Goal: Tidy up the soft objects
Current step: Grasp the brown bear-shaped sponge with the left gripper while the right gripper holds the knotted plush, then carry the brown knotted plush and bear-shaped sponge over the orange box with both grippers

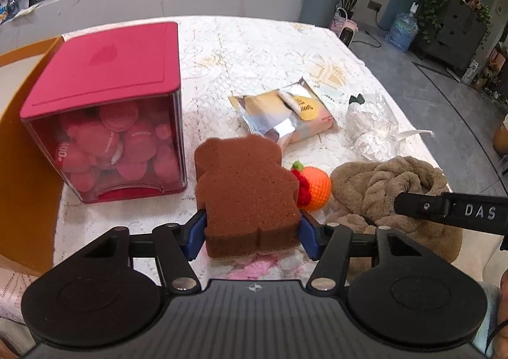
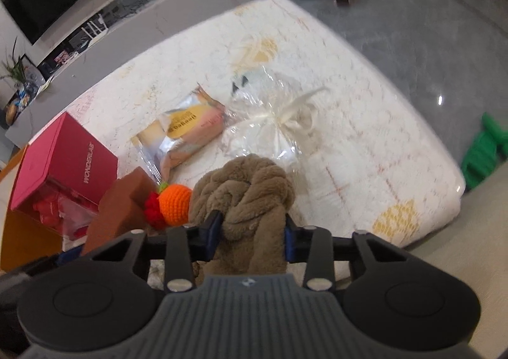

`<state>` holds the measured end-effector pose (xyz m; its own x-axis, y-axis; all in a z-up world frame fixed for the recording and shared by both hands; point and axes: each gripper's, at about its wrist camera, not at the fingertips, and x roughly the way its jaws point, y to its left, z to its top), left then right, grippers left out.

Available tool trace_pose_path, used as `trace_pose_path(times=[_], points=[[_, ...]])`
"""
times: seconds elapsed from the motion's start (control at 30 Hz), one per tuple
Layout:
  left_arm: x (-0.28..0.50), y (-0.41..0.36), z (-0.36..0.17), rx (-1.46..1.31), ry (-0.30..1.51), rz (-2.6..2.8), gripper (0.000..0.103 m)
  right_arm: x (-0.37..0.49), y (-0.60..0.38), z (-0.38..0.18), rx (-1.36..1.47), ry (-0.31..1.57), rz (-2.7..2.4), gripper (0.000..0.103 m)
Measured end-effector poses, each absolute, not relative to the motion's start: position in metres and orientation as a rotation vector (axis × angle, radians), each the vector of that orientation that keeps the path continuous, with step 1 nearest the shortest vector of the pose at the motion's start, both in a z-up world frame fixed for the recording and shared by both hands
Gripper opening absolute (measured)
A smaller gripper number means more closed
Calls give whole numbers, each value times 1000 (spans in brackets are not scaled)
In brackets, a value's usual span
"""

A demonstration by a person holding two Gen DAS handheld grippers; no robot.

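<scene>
Left wrist: jaws clamp brown sponge [image 1: 244,187] | right wrist: jaws clamp plush towel [image 2: 250,200]

I note that my left tool [image 1: 252,233] has a ribbed grey body, black linkage arms with silver rivets and blue fingertip pads [image 1: 194,233]. My right tool [image 2: 250,233] is built identically; its black finger reads "DAS" in white.

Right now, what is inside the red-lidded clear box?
The box holds a heap of round pink and red packets seen through its clear front wall. Some carry print, too small to read. Anything behind them is covered.
</scene>
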<state>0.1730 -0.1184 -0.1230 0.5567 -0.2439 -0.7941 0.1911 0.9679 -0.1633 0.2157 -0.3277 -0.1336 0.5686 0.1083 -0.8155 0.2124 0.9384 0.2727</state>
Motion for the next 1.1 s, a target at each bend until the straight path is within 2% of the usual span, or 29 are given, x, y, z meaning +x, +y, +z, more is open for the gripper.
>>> trace_pose_path(times=[0.17, 0.3, 0.57, 1.1], points=[[158, -108, -107, -73, 908, -273, 65, 196, -318, -120, 277, 838, -47, 32], [142, -99, -91, -88, 855, -296, 64, 182, -325, -114, 321, 767, -28, 31], [113, -80, -61, -92, 755, -315, 64, 161, -320, -100, 374, 709, -17, 30], [87, 21, -17, -136, 588, -158, 64, 150, -215, -19, 287, 570, 251, 30]])
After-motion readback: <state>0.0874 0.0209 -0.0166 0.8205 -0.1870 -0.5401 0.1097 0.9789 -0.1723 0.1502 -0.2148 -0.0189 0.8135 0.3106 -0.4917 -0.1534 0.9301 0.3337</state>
